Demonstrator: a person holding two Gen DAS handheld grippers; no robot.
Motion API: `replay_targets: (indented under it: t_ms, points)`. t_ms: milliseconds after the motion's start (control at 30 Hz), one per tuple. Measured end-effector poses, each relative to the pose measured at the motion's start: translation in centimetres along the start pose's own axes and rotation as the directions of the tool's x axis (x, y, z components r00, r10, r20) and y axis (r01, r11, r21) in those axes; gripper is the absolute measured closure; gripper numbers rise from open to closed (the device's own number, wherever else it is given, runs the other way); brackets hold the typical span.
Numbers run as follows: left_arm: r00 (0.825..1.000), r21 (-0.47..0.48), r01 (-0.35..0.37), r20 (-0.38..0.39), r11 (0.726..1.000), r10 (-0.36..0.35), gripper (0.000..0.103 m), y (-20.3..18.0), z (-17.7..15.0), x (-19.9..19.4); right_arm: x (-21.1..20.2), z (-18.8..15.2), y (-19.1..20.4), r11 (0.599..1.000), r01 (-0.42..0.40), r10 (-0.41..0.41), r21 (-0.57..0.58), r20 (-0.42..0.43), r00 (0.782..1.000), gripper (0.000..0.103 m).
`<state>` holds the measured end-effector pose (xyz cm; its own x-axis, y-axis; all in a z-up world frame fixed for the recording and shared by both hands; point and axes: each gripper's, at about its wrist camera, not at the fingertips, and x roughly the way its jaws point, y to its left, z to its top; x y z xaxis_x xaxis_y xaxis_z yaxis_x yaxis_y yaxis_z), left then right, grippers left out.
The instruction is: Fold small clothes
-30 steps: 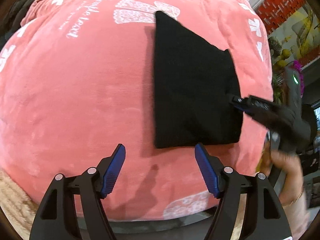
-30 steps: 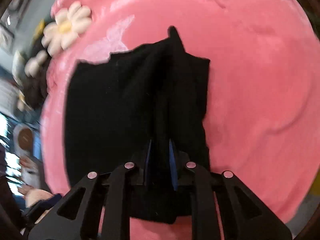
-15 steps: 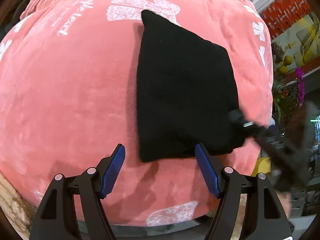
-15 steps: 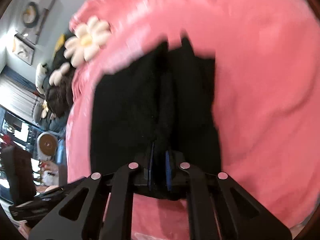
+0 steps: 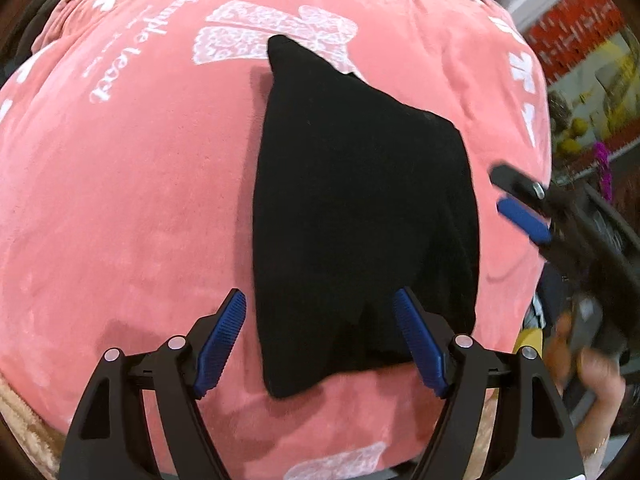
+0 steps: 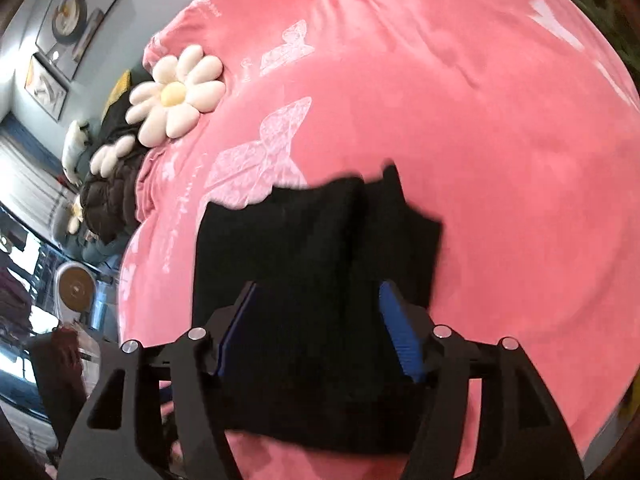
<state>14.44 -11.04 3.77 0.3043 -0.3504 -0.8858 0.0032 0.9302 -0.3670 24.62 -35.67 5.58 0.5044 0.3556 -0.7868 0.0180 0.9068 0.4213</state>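
A small black garment (image 5: 360,216) lies folded flat on a pink blanket (image 5: 120,200). My left gripper (image 5: 320,300) hovers over its near corner, jaws wide and still opening, with cloth below them but nothing pinched. In the right wrist view, the same black garment (image 6: 312,240) spreads out under my right gripper (image 6: 316,292). Its jaws are opening and its blue pads (image 6: 400,328) stand clear of the cloth. The left wrist view shows the right gripper (image 5: 516,200) just off the garment's right edge.
A white daisy cushion (image 6: 176,96) and a dark padded jacket (image 6: 112,196) lie at the blanket's far left. A person's hand (image 5: 596,368) holds the right gripper beyond the bed's right edge. Furniture and wall pictures (image 6: 72,12) surround the bed.
My right gripper was shut on the garment's edge; it has let go, opened and drawn back to the right. My left gripper has moved in over the garment's near corner.
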Motion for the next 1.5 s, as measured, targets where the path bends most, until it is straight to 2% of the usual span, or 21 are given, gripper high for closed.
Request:
replay_targets:
  t_ms: [67,100,133,233,300,400,567,633,667,733,867,900,967,1100,1167,1233,1333,1367,1400,1433,1500]
  points:
    - [1.0,0.005,-0.003,0.011,1.0,0.003,0.029,-0.3,0.5,-0.1,2.6,0.8,-0.7,1.0,-0.015,0.015,0.009,-0.061,0.998,0.044]
    - [1.0,0.016,-0.008,0.016,1.0,0.007,0.029,-0.5,0.6,-0.1,3.9,0.9,-0.7,0.998,-0.056,0.056,0.003,-0.103,0.993,0.083]
    - [1.0,0.034,-0.009,0.021,0.999,0.008,0.029,-0.7,0.7,-0.2,3.9,0.9,-1.0,0.998,-0.057,0.056,-0.005,-0.117,0.992,0.099]
    - [1.0,0.06,-0.002,0.015,0.998,0.001,0.029,-1.0,0.7,-0.2,0.3,0.8,-0.4,0.997,-0.019,0.019,-0.075,0.0,1.0,0.099]
    - [1.0,0.07,-0.009,0.001,0.997,0.009,0.028,-1.1,0.7,0.3,-0.8,0.6,-2.0,0.999,0.01,-0.008,-0.033,0.048,0.999,0.099]
    - [0.999,0.087,-0.034,-0.036,0.996,0.037,0.028,-1.4,0.9,2.1,3.8,-0.5,-4.2,0.999,0.041,-0.044,-0.035,-0.104,0.994,0.092]
    - [0.995,0.11,-0.069,-0.057,0.991,0.076,0.028,-1.8,0.8,3.0,-0.7,-1.2,-4.7,0.999,-0.041,0.041,0.02,-0.001,0.999,0.085]
    - [0.996,0.106,-0.062,-0.058,0.992,0.068,0.028,-1.7,0.8,2.9,-3.0,-2.7,-5.2,0.997,-0.068,0.068,0.047,0.017,0.998,0.073]
    - [0.996,0.104,-0.065,-0.059,0.992,0.071,0.028,-1.7,0.8,2.9,-3.6,-3.7,-5.4,0.996,-0.067,0.066,0.056,0.016,0.998,0.061]
    - [0.995,0.099,-0.068,-0.062,0.993,0.074,0.028,-1.7,0.7,2.9,-3.9,-5.5,-4.9,0.995,-0.072,0.073,0.067,-0.008,0.997,0.058]
    - [0.994,0.097,-0.078,-0.062,0.992,0.085,0.028,-1.8,0.1,2.9,-1.8,-9.1,-4.3,0.997,-0.03,0.039,0.074,-0.118,0.992,0.058]
    - [0.994,0.099,-0.085,-0.062,0.991,0.091,0.028,-1.9,0.0,2.9,-0.9,-9.7,-4.1,0.998,-0.01,0.02,0.066,-0.145,0.989,0.065]
    - [0.992,0.104,-0.099,-0.067,0.99,0.106,0.028,-2.3,-0.1,2.9,-0.5,-10.5,-3.8,0.998,0.008,0.002,0.062,-0.158,0.987,0.094]
    - [0.993,0.117,-0.097,-0.056,0.988,0.104,0.028,-2.5,-0.3,2.0,-3.9,-10.6,-3.7,0.996,0.051,-0.046,0.07,-0.071,0.996,0.098]
    - [0.994,0.114,-0.096,-0.047,0.989,0.102,0.027,-2.2,-0.5,1.8,-2.9,-11.3,-4.9,0.993,0.069,-0.057,0.093,-0.123,0.991,0.098]
    - [0.992,0.09,-0.103,-0.061,0.991,0.109,0.027,-1.6,-0.6,2.1,-1.7,-11.8,-5.7,0.989,0.064,-0.041,0.131,-0.169,0.985,0.096]
    - [0.994,0.044,-0.079,-0.072,0.996,0.082,0.027,-0.9,-0.8,2.0,-4.1,-10.9,-5.7,0.987,0.04,-0.031,0.158,-0.064,0.998,0.087]
    - [0.995,0.033,-0.067,-0.066,0.997,0.069,0.027,-0.9,-0.6,2.0,-4.6,-10.6,-5.8,0.985,0.043,-0.037,0.164,-0.039,0.999,0.066]
    - [0.996,0.023,-0.056,-0.062,0.998,0.057,0.027,-0.9,-0.5,2.0,-5.0,-10.2,-5.9,0.985,0.041,-0.038,0.17,-0.018,0.999,0.034]
    - [0.997,0.012,-0.041,-0.06,0.999,0.042,0.027,-0.8,-0.3,2.1,-5.1,-9.7,-6.0,0.984,0.03,-0.03,0.175,-0.003,1.0,0.026]
    - [0.998,-0.014,-0.017,-0.064,1.0,0.016,0.027,-0.4,0.5,2.4,-4.6,-8.5,-6.1,0.986,0.021,-0.02,0.164,-0.004,1.0,0.024]
